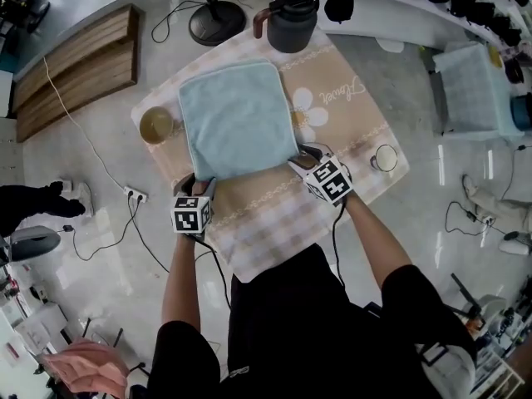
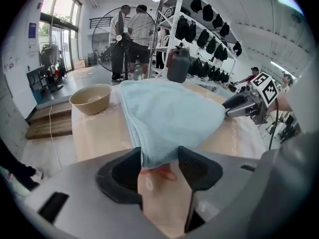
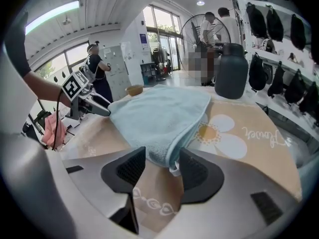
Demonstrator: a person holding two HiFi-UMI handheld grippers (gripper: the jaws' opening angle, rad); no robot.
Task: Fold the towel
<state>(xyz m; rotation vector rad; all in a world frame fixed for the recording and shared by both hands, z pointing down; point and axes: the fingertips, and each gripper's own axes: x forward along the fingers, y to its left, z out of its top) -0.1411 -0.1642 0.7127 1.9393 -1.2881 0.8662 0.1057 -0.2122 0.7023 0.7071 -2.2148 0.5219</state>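
Two corners of the light blue towel point(image 1: 239, 119), the near ones, sit between open jaws; the left gripper point(image 1: 199, 186) and right gripper point(image 1: 302, 158) both stand spread, not clamping; the towel lies flat on the table point(image 1: 274, 227).

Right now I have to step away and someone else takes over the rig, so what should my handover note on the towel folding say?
Left hand-held gripper: jaws apart, with the near left corner of the light blue terry towel between them, not clamped.
Right hand-held gripper: jaws apart around the near right corner, not clamped.
The towel lies flat on the beige checked tablecloth, beside the tan round bowl.
Done: its left edge looks doubled, so one fold seems made.
Left to do: probably close on both corners, carry them to the far edge and lay them down.
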